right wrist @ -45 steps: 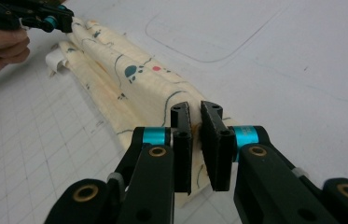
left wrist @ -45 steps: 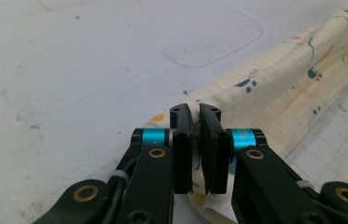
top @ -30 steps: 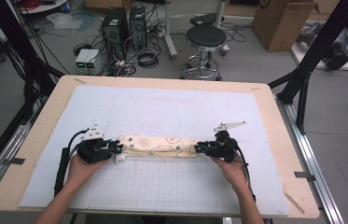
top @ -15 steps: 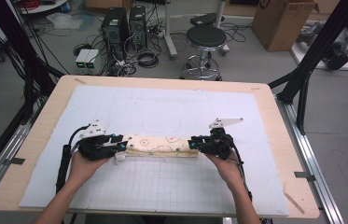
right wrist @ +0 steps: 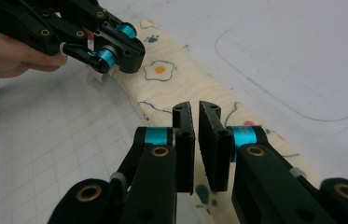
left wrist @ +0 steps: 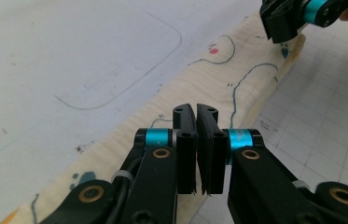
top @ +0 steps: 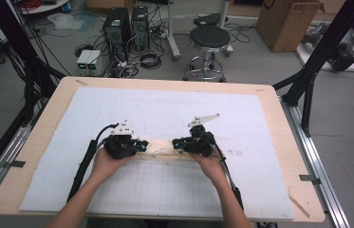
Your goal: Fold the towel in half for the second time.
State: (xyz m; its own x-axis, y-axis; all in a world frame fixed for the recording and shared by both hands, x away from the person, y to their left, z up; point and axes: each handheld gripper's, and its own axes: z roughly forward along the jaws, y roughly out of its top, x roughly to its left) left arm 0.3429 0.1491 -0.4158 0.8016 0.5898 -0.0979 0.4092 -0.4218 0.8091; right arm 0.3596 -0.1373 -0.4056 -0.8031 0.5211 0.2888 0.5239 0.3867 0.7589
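A long cream cloth (top: 159, 151) printed with eggs and paws lies as a folded strip across the white mat. My left gripper (top: 142, 146) is over its left part and my right gripper (top: 174, 142) over its right part, tips facing each other. In the left gripper view the jaws (left wrist: 196, 108) stand together above the cloth (left wrist: 199, 79), a thin slit between the pads and nothing in it. The right gripper (right wrist: 196, 106) has just been closing; its pads are nearly together, also with nothing between them, and the cloth (right wrist: 181, 84) runs beneath.
A white mat (top: 165, 109) covers the wooden table (top: 279, 118), with a gridded sheet (top: 165, 190) at the near side. On the floor beyond the far edge are a stool (top: 209, 40), computer towers (top: 127, 23) and a cardboard box (top: 288, 19).
Both hands have moved inward along the cloth toward each other, so less of the strip shows between them.
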